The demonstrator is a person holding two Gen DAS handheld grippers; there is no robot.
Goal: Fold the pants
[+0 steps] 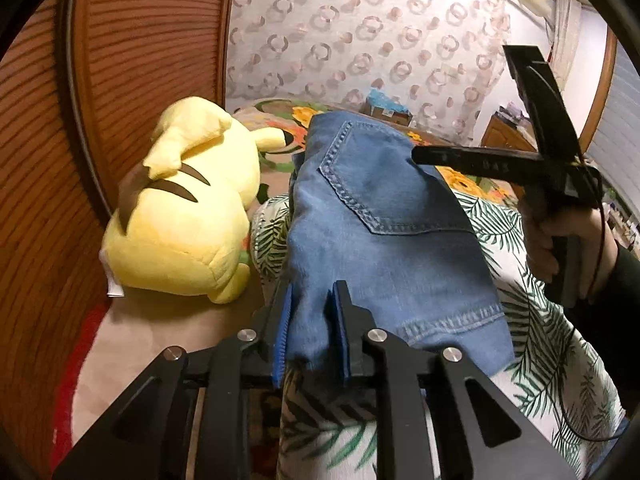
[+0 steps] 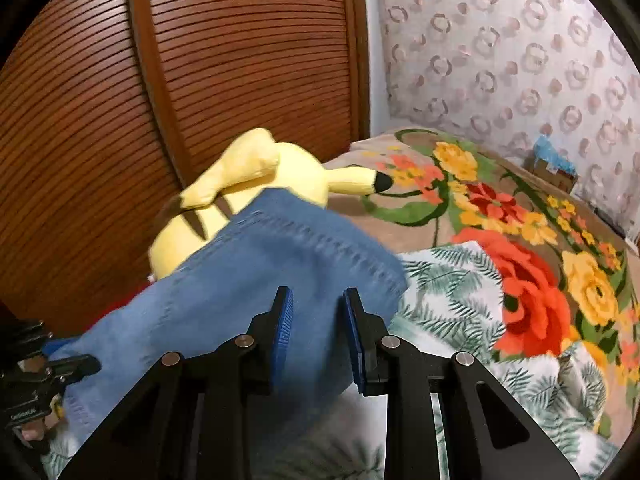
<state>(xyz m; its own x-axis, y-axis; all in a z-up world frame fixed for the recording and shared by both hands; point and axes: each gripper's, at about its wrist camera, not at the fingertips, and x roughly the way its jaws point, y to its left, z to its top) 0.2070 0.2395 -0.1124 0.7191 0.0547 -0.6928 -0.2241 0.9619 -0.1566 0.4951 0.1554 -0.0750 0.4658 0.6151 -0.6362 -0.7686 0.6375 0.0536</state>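
Observation:
Blue denim pants (image 1: pixel 380 216), folded with a back pocket facing up, lie over a palm-leaf sheet (image 1: pixel 540 320) on the bed. My left gripper (image 1: pixel 310 320) is shut on the near edge of the pants, and denim fills the gap between its blue pads. In the right wrist view the same gripper (image 2: pixel 90 362) pinches a corner at the lower left. My right gripper (image 2: pixel 318 320) is shut on another edge of the pants (image 2: pixel 248 272), slightly lifted. From the left wrist view the right gripper (image 1: pixel 420 157) meets the far right edge of the denim, held by a hand (image 1: pixel 540 240).
A yellow plush toy (image 1: pixel 188 208) lies left of the pants against a slatted wooden door (image 1: pixel 132 60). A floral blanket (image 2: pixel 520 248) covers the bed on the right. A small cardboard box (image 2: pixel 554 170) stands by the patterned curtain (image 2: pixel 500 60).

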